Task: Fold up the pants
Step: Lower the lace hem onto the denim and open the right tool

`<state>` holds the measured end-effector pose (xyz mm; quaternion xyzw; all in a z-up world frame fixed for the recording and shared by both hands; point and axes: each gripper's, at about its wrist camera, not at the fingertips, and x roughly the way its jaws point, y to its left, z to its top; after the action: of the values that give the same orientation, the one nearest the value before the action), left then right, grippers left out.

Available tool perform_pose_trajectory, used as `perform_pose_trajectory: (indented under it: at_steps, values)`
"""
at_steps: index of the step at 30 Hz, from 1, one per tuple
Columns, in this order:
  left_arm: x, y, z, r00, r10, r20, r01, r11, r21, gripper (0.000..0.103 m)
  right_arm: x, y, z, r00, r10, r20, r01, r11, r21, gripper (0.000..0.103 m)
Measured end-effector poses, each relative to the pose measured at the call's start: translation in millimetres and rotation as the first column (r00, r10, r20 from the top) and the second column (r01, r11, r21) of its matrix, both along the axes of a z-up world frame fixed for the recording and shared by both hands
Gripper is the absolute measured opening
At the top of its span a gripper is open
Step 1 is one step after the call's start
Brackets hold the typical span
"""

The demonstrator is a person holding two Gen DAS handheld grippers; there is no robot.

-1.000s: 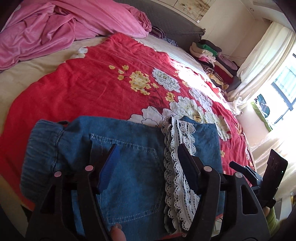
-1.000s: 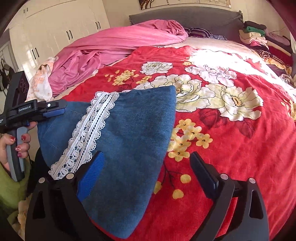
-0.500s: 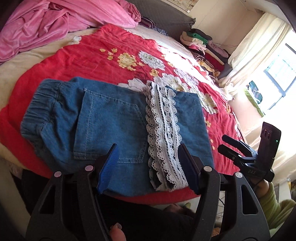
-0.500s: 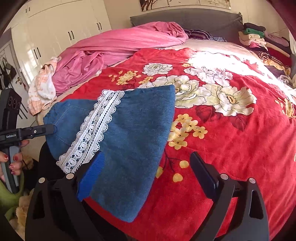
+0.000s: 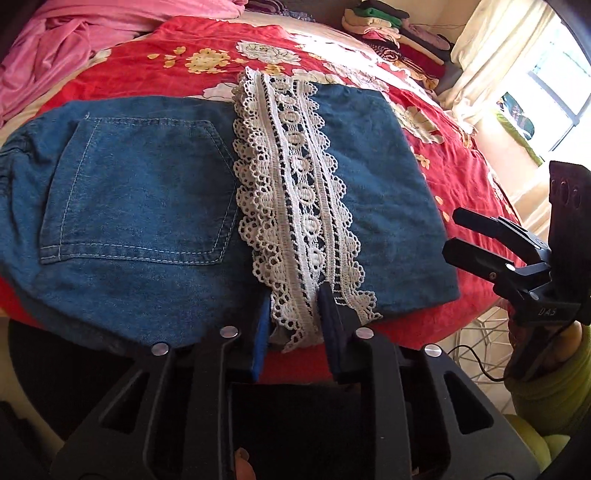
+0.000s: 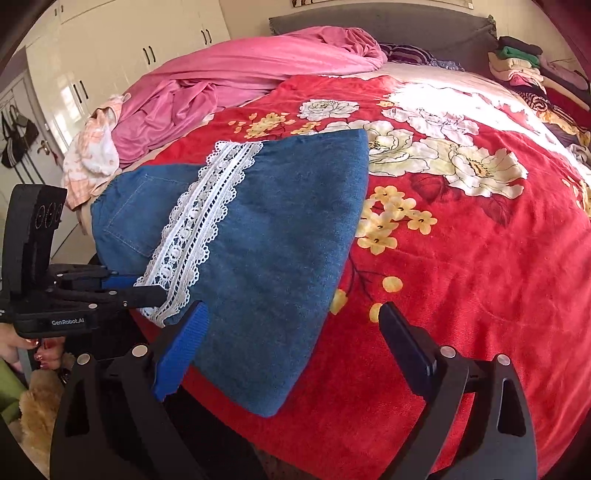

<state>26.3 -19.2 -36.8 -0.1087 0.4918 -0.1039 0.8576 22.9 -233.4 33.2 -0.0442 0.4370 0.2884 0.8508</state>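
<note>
On bed: one pants (image 5: 155,206), two tongs.

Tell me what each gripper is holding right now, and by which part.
The left gripper pinches the denim pants by the near end of their white lace trim. The right gripper is open, holding nothing.

A bed (image 6: 480,258) fills the room, spread with a red flowered blanket (image 6: 461,229). A pink sheet (image 6: 240,77) lies bunched at upper left, against a grey headboard (image 6: 369,22). Cream wardrobes (image 6: 129,44) stand at far left, bags (image 6: 18,136) hanging beside them. Folded clothes (image 5: 388,26) are stacked at upper right. Sunlight pours through a curtained window (image 5: 554,81) at right.
</note>
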Motion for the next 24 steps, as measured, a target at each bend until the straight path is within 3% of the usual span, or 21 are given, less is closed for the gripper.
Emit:
perform_pose_trajectory:
  at_steps: [3, 8, 10, 16, 24]
  values:
    - [-5.7, 10.0, -1.9, 1.0, -0.004, -0.014, 0.004, 1.0, -0.031, 0.016, -6.1, 2.8, 10.1, 0.999, 0.026, 0.044, -0.027, 0.999, 0.028, 0.093]
    - [-2.1, 6.5, -5.9, 1.0, 0.004, -0.019, -0.004, 1.0, -0.003, 0.02, -10.6, 23.3, 11.3, 0.989, 0.092, 0.116, -0.089, 0.995, -0.035, 0.092]
    - [-0.9, 7.6, -6.2, 1.0, 0.005, -0.021, -0.005, 1.0, -0.011, 0.021, -10.9, 31.0, 5.7, 0.985, 0.116, 0.129, -0.106, 0.991, -0.08, 0.086]
    - [-1.0, 6.5, -4.6, 1.0, -0.009, -0.014, 0.008, 1.0, -0.013, 0.028, -6.1, 43.4, -30.8, 0.986, 0.142, 0.086, -0.12, 0.968, -0.222, 0.082]
    - [-2.5, 6.2, 0.5, 1.0, -0.005, 0.001, 0.005, 1.0, -0.011, 0.035, -2.3, 35.6, -23.0, 0.993, 0.107, 0.044, -0.099, 0.981, -0.168, 0.083]
